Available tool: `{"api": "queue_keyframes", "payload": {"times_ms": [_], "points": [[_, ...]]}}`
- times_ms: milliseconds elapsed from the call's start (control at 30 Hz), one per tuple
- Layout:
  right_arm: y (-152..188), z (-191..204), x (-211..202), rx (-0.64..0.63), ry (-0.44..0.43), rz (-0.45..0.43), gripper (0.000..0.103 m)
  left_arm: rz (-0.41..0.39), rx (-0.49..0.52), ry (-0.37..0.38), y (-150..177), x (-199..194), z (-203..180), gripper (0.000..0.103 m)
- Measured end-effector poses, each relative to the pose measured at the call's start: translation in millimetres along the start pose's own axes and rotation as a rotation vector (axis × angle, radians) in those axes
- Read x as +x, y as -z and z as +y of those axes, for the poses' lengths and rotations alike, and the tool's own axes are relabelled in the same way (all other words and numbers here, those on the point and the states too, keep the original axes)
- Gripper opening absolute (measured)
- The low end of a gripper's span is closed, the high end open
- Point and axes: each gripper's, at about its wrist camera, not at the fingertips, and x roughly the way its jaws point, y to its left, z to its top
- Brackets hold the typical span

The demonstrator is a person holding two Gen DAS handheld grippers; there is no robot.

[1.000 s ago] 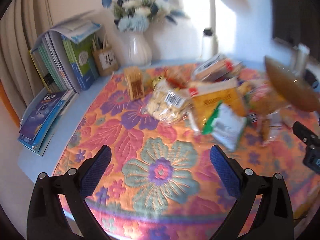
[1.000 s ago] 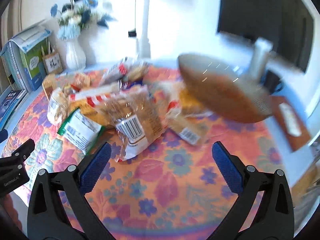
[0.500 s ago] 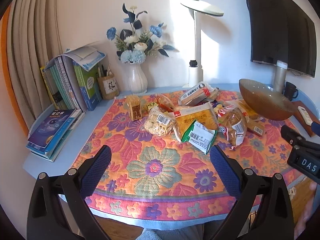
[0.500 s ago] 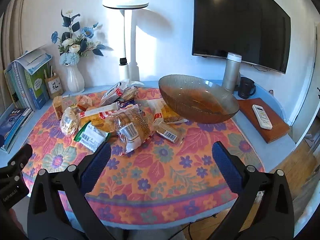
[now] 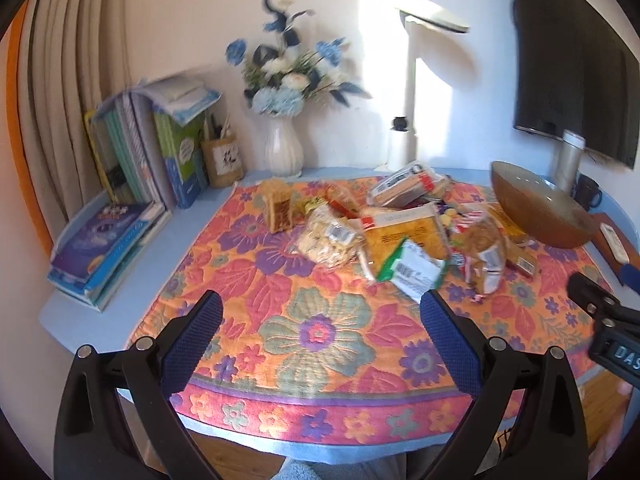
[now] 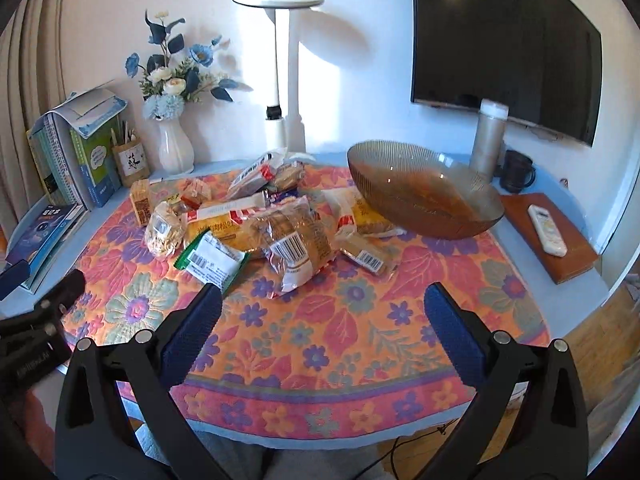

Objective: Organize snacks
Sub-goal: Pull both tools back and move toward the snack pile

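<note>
Several snack packets lie heaped on the flowered tablecloth: a green-and-white packet, a clear bread bag with a barcode, a yellow packet and a clear bag of pale snacks. An amber glass bowl stands to the right of the heap, empty. My left gripper hovers open over the near left of the cloth, short of the packets. My right gripper hovers open over the near middle of the cloth, holding nothing.
Books stand and lie at the left edge. At the back are a white vase of blue flowers, a pencil cup and a white lamp. A steel flask, a dark mug and a remote on a wooden board sit right.
Both grippers pulled back from the table a second ago, then came slightly closer again; the left view is blurred by motion. Both stayed open and the snacks did not move.
</note>
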Motion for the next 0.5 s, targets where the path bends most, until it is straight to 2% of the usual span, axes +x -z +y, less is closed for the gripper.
{"api": "queue_keyframes", "payload": {"times_ms": [167,367,500], "points": [[0.3,-4.1,20.2,0.017,-0.026,0.043,0.1,0.044,-0.016,0.101,1.7,27.1,24.0,0.098],[-6.2,0.2,39.8,-0.022,-0.046,0.064,0.1,0.098,-0.008,0.228,-3.5,58.3,29.1,0.098],[-14.9,0.9,55.6,-0.056,-0.074,0.077,0.1,0.105,0.028,0.203,-12.4,78.8,28.4,0.098]]}}
